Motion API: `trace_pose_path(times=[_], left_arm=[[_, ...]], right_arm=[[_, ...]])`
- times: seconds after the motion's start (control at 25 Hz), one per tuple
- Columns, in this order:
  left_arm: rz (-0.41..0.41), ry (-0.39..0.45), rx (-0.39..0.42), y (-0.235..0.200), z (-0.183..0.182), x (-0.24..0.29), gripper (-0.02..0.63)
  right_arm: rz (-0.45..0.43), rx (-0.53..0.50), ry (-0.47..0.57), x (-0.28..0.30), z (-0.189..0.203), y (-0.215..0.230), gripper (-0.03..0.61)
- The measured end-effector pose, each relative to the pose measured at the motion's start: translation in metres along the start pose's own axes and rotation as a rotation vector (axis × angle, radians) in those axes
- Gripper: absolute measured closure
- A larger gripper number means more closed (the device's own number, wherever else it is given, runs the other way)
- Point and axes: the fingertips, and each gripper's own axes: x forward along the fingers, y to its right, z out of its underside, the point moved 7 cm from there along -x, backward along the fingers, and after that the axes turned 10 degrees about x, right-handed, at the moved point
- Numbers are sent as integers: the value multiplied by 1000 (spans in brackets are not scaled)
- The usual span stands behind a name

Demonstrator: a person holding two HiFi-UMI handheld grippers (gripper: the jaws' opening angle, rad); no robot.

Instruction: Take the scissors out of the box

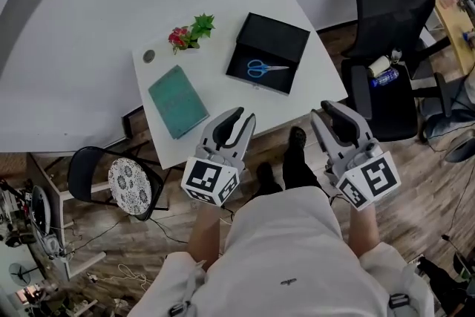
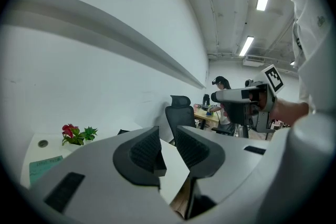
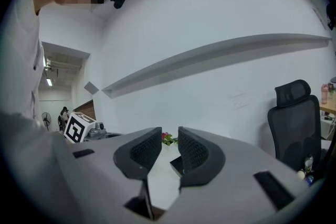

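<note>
An open black box (image 1: 269, 50) lies at the far right of the white table (image 1: 223, 104). Blue-handled scissors (image 1: 261, 68) lie flat inside it. Both grippers hover at the table's near edge, well short of the box. My left gripper (image 1: 241, 117) (image 2: 167, 140) is shut, only a thin slit between its pads and nothing held. My right gripper (image 1: 328, 109) (image 3: 169, 140) is just off the table's near right corner, also shut and empty. In the right gripper view a corner of the box (image 3: 176, 164) shows between the jaws.
A teal book (image 1: 177, 100) lies on the left of the table. A small flower plant (image 1: 190, 32) and a round disc (image 1: 149, 56) sit at the back. A black office chair (image 1: 392, 48) stands to the right. A small chair with a patterned cushion (image 1: 130, 186) stands at the left.
</note>
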Motion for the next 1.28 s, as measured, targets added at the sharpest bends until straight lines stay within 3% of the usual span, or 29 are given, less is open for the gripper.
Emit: trace_pose_path(times=[0.48, 0.8, 1.08, 1.28], left_arm=[[-90, -30, 33, -29, -33, 83, 508], [-149, -51, 4, -23, -29, 117, 508], [-158, -109, -32, -29, -11, 122, 508], [-114, -156, -27, -40, 2, 133, 508]], right_arm=[[-128, -16, -19, 61, -49, 84, 476], [-218, -13, -67, 84, -52, 118, 476], [-247, 4, -110, 103, -48, 123, 476], [-211, 16, -130, 111, -43, 125, 476]])
